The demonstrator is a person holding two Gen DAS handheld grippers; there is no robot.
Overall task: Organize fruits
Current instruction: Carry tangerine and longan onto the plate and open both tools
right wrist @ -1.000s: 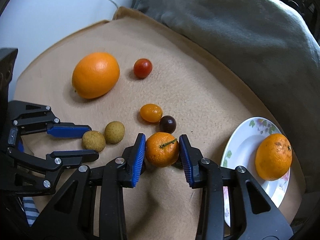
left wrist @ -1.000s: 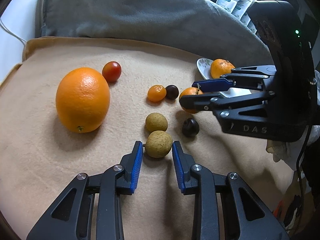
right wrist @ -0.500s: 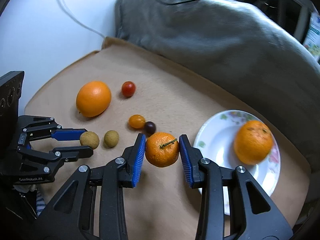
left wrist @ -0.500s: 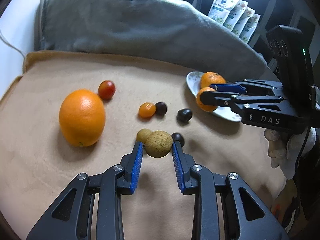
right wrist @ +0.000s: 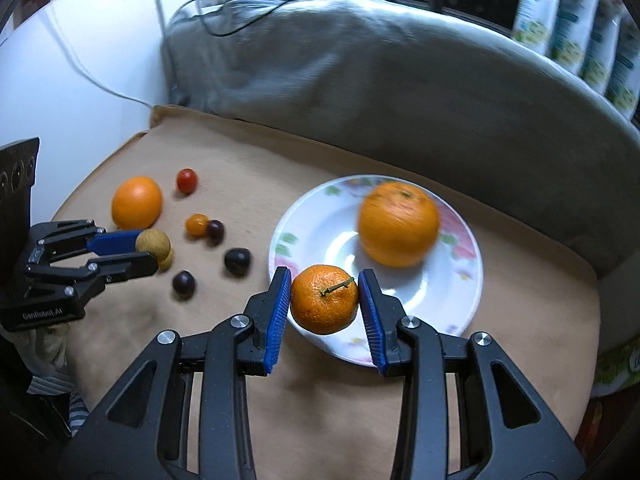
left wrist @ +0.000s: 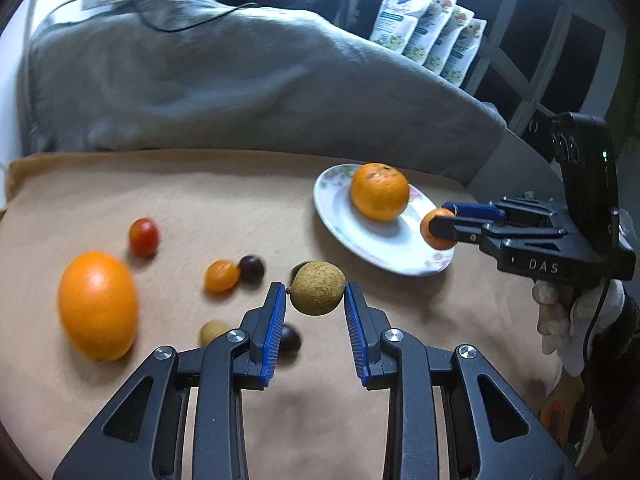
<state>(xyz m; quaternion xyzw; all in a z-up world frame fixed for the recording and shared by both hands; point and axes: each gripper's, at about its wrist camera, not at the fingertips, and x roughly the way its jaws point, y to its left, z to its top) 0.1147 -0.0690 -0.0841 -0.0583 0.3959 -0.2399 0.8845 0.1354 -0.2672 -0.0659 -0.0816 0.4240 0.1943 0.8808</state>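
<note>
Blue-padded right tongs (right wrist: 324, 300) clamp a small mandarin (right wrist: 324, 299), stem up, above the near rim of the plate (right wrist: 460, 300). Left tongs (left wrist: 316, 292) pinch a tan longan (left wrist: 317, 288) between their pads, clear of the tan cloth (left wrist: 200, 200) that covers the surface below.

Placing the mandarin well looks to mean carrying it further in over the bare white centre just ahead of the right tongs, lowering until it rests, and only then letting go: released at the rim, it could roll off onto the cloth. It should also land beside the big orange (right wrist: 398, 224) already on the plate and not on top of it. The longan is round and hard-skinned, so a steady squeeze matters more than speed, and its turn at the plate is best taken once the right tongs are clear.

Only the plate serves as a container, and it holds one fruit, that orange, ahead and slightly right of the right tongs.

Loose on the cloth, left of the plate: two dark fruits (right wrist: 238, 260), a second longan (right wrist: 168, 258) behind the left tongs, a small orange tomato (right wrist: 197, 225) touching a dark one (right wrist: 215, 231), then a large orange (right wrist: 137, 202) and a red tomato (right wrist: 187, 180) furthest out. Grey blanket (right wrist: 400, 80) lies beyond the cloth.
</note>
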